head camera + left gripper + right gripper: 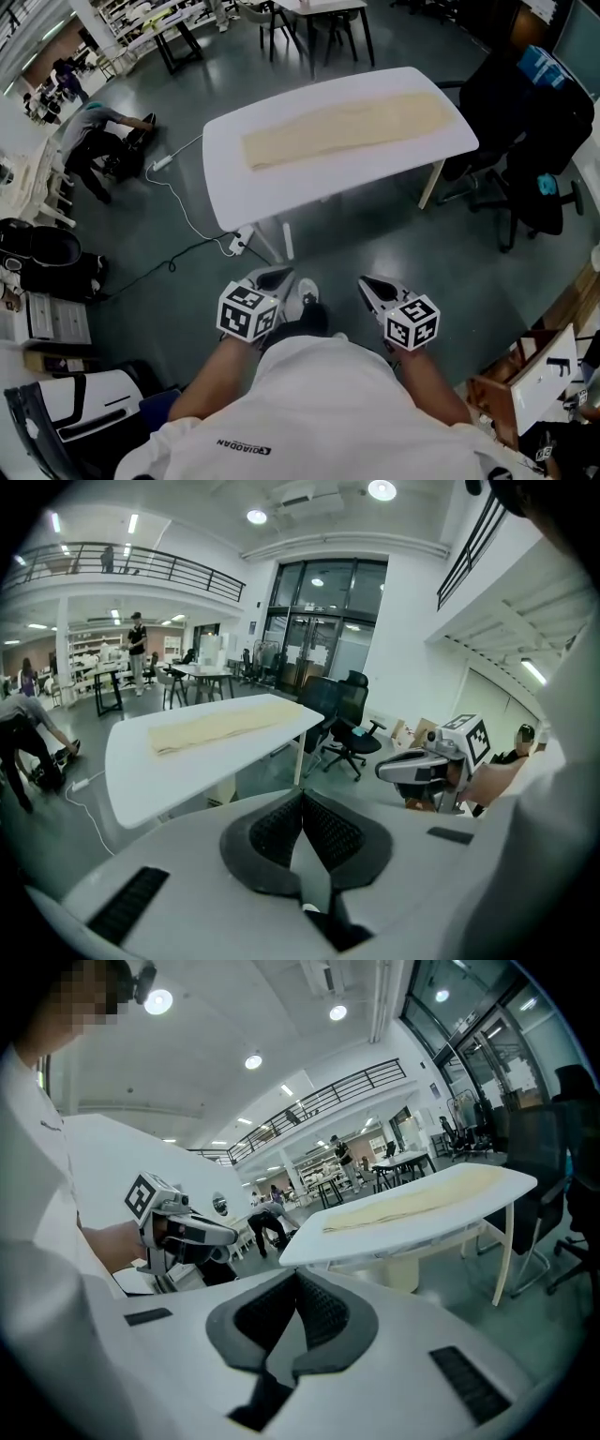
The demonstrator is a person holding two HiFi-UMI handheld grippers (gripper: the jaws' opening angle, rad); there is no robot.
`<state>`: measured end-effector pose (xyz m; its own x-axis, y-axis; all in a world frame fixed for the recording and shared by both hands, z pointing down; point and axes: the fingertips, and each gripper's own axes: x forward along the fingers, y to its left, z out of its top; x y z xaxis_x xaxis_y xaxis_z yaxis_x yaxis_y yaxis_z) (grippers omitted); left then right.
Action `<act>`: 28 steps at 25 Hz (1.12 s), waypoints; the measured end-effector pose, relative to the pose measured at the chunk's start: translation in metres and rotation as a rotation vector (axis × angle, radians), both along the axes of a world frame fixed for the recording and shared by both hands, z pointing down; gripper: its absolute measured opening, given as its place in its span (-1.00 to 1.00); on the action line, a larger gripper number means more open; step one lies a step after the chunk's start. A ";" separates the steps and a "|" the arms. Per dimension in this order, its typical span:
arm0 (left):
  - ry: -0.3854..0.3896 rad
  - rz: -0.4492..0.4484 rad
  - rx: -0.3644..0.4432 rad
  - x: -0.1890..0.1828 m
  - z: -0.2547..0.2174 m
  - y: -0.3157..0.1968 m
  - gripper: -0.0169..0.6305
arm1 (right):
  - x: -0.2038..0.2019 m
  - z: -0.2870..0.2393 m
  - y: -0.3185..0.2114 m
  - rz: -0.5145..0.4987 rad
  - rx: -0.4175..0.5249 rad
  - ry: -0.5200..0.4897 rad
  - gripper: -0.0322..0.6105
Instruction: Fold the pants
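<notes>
1. Head view: looking down on the pants (352, 127), lying long and flat along the table (281, 183), toward its far edge, leaving bare white top on the near side.
2. Holding both tools well short of the table's near edge: left gripper (279, 279) and right gripper (373, 287), each with jaws pressed together on nothing.
3. Probably risking a shove instead of a grasp if reaching the cloth with jaws closed like this, rucking the fabric toward the table's far edge.
4. Also risking a pinch of one layer only, or dragging the pants off the table while lifting one end.
5. Possibly catching a foot on the power strip (240, 244) lying on the floor below the table's near-left corner.
6. Getting the whole outline of the pants only from the head view; the left gripper view adding glass doors beyond the table and the right gripper beside it.
7. Finding, in the right gripper view only, a balcony railing above and beyond the table.
</notes>
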<state>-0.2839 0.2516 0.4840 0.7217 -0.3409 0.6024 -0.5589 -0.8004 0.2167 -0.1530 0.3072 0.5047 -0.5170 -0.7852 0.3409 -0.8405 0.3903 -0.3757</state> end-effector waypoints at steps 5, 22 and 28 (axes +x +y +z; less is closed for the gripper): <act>0.023 0.009 0.028 0.015 -0.008 -0.035 -0.86 | 0.009 0.001 -0.017 0.003 -0.015 0.022 -0.84; 0.078 -0.107 0.012 -0.004 -0.005 -0.194 -0.86 | -0.006 -0.019 -0.189 -0.086 -0.040 0.042 -0.84; 0.117 -0.145 0.032 -0.021 -0.010 -0.249 -0.86 | -0.026 -0.023 -0.245 -0.128 -0.041 0.078 -0.84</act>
<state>-0.3053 0.0023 0.4742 0.7284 -0.4639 0.5042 -0.6413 -0.7208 0.2632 -0.1787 0.0618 0.4819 -0.5826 -0.6992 0.4144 -0.8122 0.4820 -0.3286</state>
